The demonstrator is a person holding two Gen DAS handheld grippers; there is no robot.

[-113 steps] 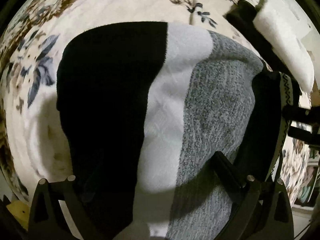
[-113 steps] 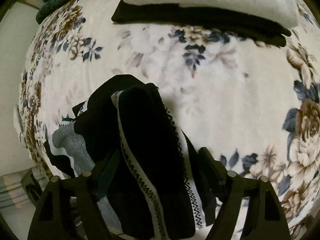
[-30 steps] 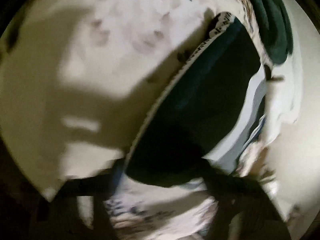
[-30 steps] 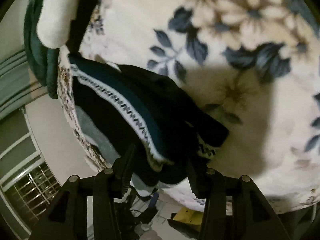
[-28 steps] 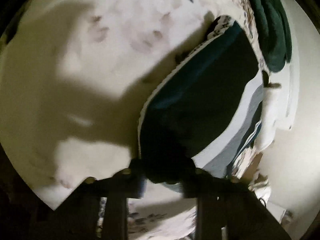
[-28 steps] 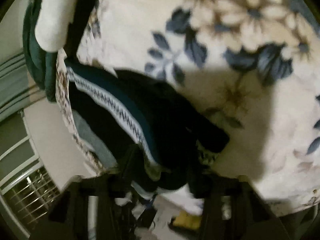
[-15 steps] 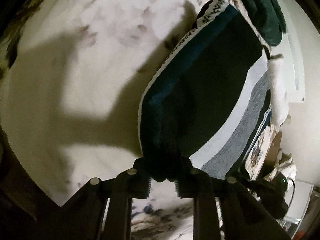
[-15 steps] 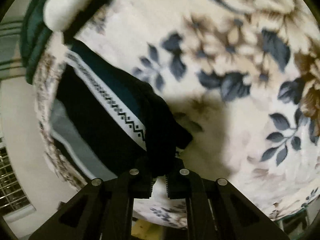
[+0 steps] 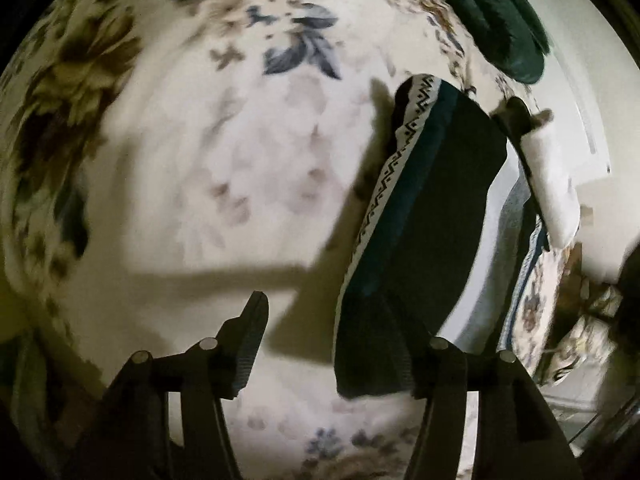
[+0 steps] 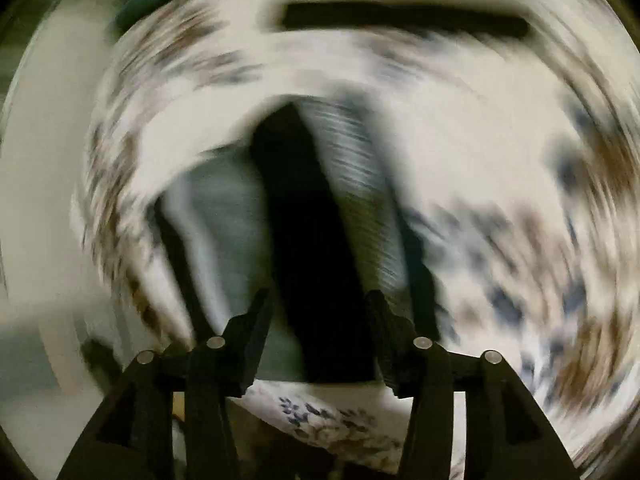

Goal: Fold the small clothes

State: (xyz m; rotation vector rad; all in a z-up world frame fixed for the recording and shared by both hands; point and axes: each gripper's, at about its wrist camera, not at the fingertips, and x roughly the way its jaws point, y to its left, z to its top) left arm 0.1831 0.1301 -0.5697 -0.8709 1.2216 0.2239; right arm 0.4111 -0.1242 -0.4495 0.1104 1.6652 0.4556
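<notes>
Both grippers are letting go. Left gripper (image 9: 336,332): jaws opening, roughly half spread; the folded garment (image 9: 432,216) overlaps its right finger at the near end, but the left finger (image 9: 248,344) stands well clear w/ bare blanket in the gap, so nothing is pinched. Right gripper (image 10: 320,340): jaws also opening, about half spread; dark cloth shows between the fingers in that view, but heavy blur means I can't tell if any pad touches it. Reads as released.

Garment lies flat on the floral blanket (image 9: 200,160), a long dark strip w/ zigzag trim along 1 edge and white and grey bands on the other. In the left wrist view it runs from 5 o'clock up to 1 o'clock, beside the bed edge. My read: it's parked near the white folded item (image 9: 552,192) and the dark green pile (image 9: 492,12) at 1 o'clock because that's the finished stack; fold looks done, hands probably clearing off.

View differences:
- Left wrist: sharp enough for trim, bands, neighbours, floor clutter at 4 o'clock.
- Right wrist: smeared by motion. Shows garment (image 10: 320,240) lengthwise from 6 to 12 o'clock, grey band at 9 o'clock side, ribbed strip at 3 o'clock side, plus a dark bar-like item (image 10: 404,24) at 12 o'clock. Neither view shows the other gripper.
</notes>
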